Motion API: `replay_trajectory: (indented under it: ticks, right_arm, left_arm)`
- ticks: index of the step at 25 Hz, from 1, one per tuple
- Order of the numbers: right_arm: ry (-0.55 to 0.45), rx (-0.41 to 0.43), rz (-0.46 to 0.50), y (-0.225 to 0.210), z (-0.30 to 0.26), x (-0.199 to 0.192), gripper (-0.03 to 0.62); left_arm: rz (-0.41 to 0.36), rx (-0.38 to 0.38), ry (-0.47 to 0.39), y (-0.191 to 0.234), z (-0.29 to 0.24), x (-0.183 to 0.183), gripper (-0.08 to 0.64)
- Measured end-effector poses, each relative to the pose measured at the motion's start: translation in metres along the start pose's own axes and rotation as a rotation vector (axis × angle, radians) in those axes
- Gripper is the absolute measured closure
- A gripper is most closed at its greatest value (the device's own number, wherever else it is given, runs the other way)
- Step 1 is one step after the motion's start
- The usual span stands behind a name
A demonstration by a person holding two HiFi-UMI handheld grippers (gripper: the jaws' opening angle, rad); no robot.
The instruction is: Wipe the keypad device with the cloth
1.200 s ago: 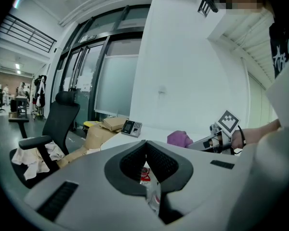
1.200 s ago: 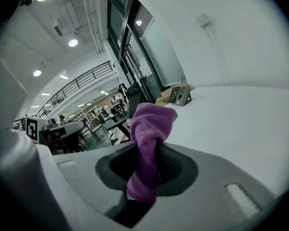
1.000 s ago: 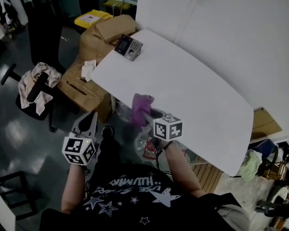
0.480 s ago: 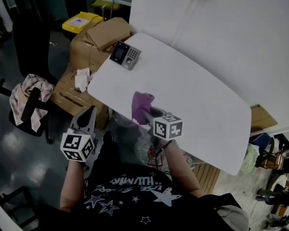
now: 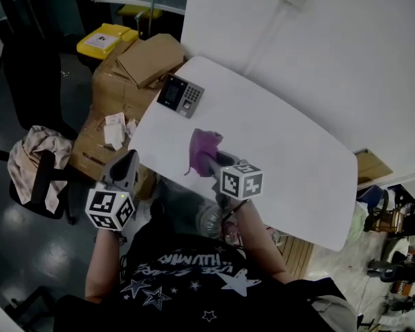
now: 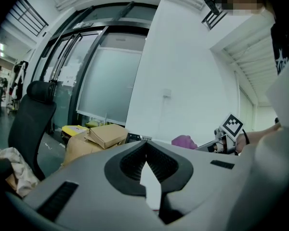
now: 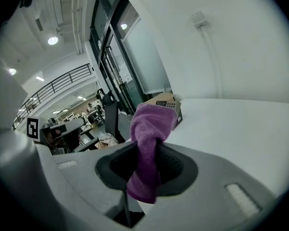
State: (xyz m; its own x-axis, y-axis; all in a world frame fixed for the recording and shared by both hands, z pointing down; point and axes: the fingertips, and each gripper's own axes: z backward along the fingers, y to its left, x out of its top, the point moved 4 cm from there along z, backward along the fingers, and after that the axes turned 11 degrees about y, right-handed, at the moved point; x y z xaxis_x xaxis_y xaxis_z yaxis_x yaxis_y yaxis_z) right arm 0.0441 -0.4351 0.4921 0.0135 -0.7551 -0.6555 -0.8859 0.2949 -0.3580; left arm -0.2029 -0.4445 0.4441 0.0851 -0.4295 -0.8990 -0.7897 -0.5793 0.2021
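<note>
We saw the white table (image 5: 290,151) spread out ahead of and beneath the right gripper (image 5: 213,162), with its near edge running between our two grippers. Stacked cardboard boxes (image 5: 146,59) stood ahead of the left gripper (image 5: 126,163), against the table's far left corner. An office chair (image 5: 36,166) draped with a pale garment sat out to the left of that gripper.

The left gripper hung off the table, above the dark floor. Its jaws were drawn together at the tips with nothing between them.

The right gripper reached over the table's near edge. Its jaws were clamped on the purple cloth (image 5: 203,146), which bunched up beyond the tips and hung loose on the near side of the pads (image 7: 169,163).

The keypad device (image 5: 180,95) sat on the table ahead of the right gripper, past the cloth and apart from it, by the far left corner next to the boxes.
</note>
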Motion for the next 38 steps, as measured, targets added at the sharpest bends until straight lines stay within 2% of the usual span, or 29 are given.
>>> replay_trajectory:
  ticks: [17, 27, 38]
  right_arm:
    - [-0.012, -0.068, -0.028, 0.004, -0.111, 0.106, 0.495]
    - [-0.003, -0.082, -0.020, 0.000, -0.175, 0.147, 0.495]
    - [-0.001, -0.115, -0.013, -0.010, -0.221, 0.175, 0.494]
  left_arm:
    - [0.011, -0.084, 0.050, 0.119, -0.080, 0.046, 0.552]
    - [0.009, -0.107, 0.074, 0.163, -0.113, 0.053, 0.552]
    - [0.012, -0.107, 0.101, 0.184, -0.126, 0.051, 0.552]
